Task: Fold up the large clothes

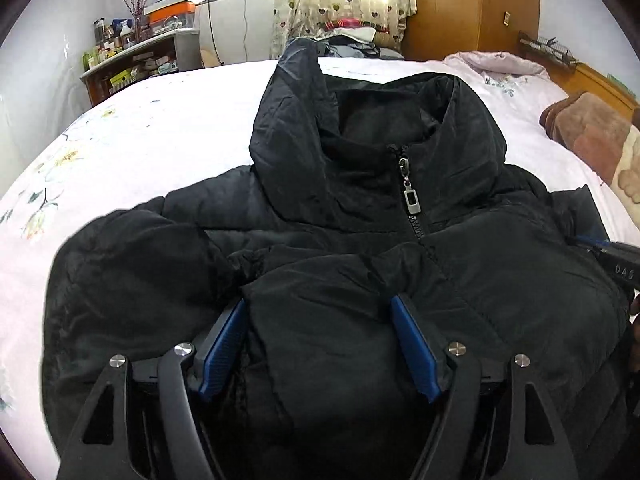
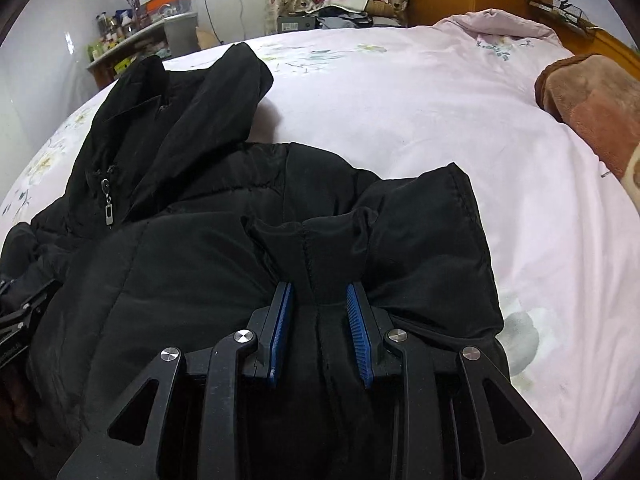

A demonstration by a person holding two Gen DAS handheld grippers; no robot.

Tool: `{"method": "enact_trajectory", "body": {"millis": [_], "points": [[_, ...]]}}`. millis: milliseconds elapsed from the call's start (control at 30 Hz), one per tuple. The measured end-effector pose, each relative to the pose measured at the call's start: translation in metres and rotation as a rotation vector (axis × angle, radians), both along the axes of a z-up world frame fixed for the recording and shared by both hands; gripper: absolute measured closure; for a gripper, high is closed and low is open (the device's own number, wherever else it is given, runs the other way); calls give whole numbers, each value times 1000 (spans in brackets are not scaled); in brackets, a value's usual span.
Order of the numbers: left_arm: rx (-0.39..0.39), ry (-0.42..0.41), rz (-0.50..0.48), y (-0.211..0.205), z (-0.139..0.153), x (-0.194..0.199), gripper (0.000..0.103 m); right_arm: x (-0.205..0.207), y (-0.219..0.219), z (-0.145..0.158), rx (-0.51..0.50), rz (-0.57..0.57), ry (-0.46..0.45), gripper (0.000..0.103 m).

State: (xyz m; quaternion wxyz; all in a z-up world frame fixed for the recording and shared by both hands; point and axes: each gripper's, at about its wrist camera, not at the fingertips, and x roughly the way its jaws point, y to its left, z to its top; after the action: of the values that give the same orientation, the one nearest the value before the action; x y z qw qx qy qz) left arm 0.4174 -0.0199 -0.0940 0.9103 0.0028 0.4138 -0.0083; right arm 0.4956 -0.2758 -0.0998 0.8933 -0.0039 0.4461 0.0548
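Lying zipped on the pink bedsheet (image 2: 400, 92), black puffer jacket (image 1: 360, 240) points its hood to 12 o'clock. Left gripper (image 1: 318, 308) has fingers wide apart, a fabric fold bulging between them. Right gripper (image 2: 320, 292) is clamped on a bunched jacket fold; brown blanket (image 2: 596, 108) at 2 o'clock.
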Motion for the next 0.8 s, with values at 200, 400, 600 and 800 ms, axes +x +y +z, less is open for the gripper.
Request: {"method": "enact_trajectory", "body": {"millis": [200, 400, 600, 800], "points": [[-29, -104, -21, 19, 54, -47, 30, -49, 0, 56, 69, 44, -91, 74], [19, 30, -5, 25, 10, -46, 27, -69, 34, 17, 31, 101, 15, 74], [22, 13, -6, 27, 48, -69, 29, -87, 35, 49, 60, 57, 7, 71], [-65, -27, 34, 43, 98, -138, 29, -152, 36, 99, 108, 39, -58, 64]]}}
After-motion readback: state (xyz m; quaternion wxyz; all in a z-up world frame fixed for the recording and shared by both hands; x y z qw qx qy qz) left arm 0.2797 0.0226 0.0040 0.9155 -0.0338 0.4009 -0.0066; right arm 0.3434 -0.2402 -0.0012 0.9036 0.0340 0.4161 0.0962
